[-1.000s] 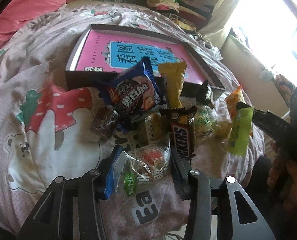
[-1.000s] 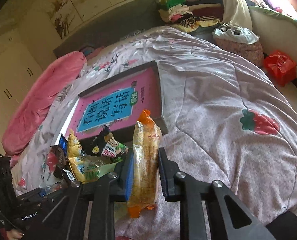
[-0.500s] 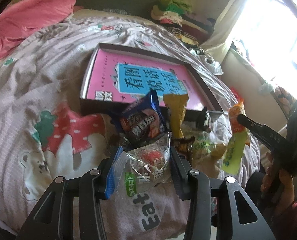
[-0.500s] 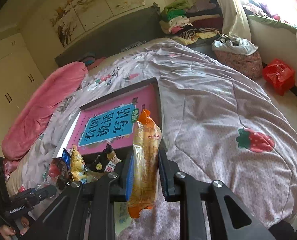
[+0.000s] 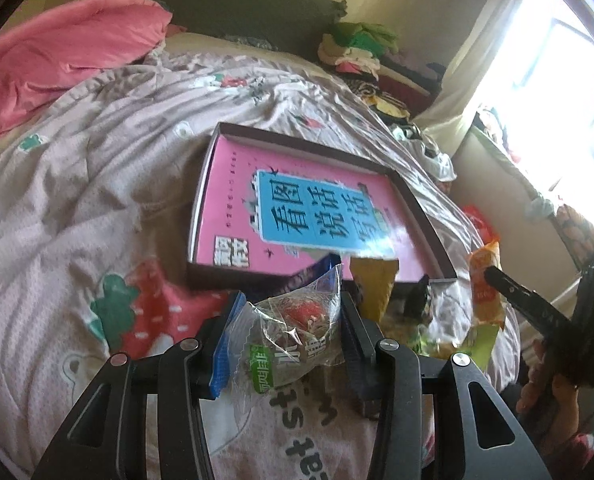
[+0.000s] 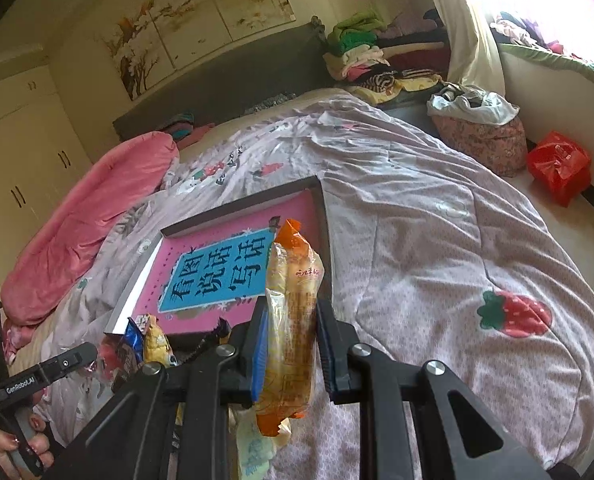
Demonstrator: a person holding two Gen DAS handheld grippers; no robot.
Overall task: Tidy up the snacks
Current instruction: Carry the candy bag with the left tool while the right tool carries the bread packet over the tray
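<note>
left wrist view: left gripper [image 5: 287, 322] pinches a clear-wrapped snack [image 5: 297, 332] between its two fingers, pads pressed on both sides of the crinkled pack. red filling shows through the wrap, green label at the lower left of it. pack sits above the bedspread, clear of the pile.

just beyond the fingertips: the snack pile [image 5: 401, 300] on the quilt [image 5: 77, 216]. a yellow packet [image 5: 375, 284] stands upright, a dark blue packet [image 5: 317, 270] peeks from behind the held pack, a small black packet [image 5: 417, 296] to the right of the yellow one. further packs in the pile too blurred to tell.

behind the pile: shallow dark-rimmed box [image 5: 425, 220] lying flat on the quilt, pink sheet with a blue panel and printed characters lining its bottom. pile lies against its near wall.

right edge of this view: right gripper [image 5: 493, 276] holding an orange-yellow packet [image 5: 483, 280]; a hand [image 5: 549, 396] on its handle.

right wrist view: right gripper [image 6: 289, 344] pressed together on the long orange-yellow packet [image 6: 291, 320], which stands upright between the pads, top end rising past the fingertips, bottom end hanging below them. the box [image 6: 323, 208] lies beyond it; the pile [image 6: 149, 340] at lower left beside the box's near corner. left gripper's black body [image 6: 37, 372] at the left edge, fingers [image 6: 21, 444] wrapped on its grip.

outer ring: pink bolster [image 6: 85, 216] along the far side of the bed, dark headboard [image 6: 225, 80], folded clothes [image 6: 361, 56], red bag [image 6: 559, 166] on the floor.
</note>
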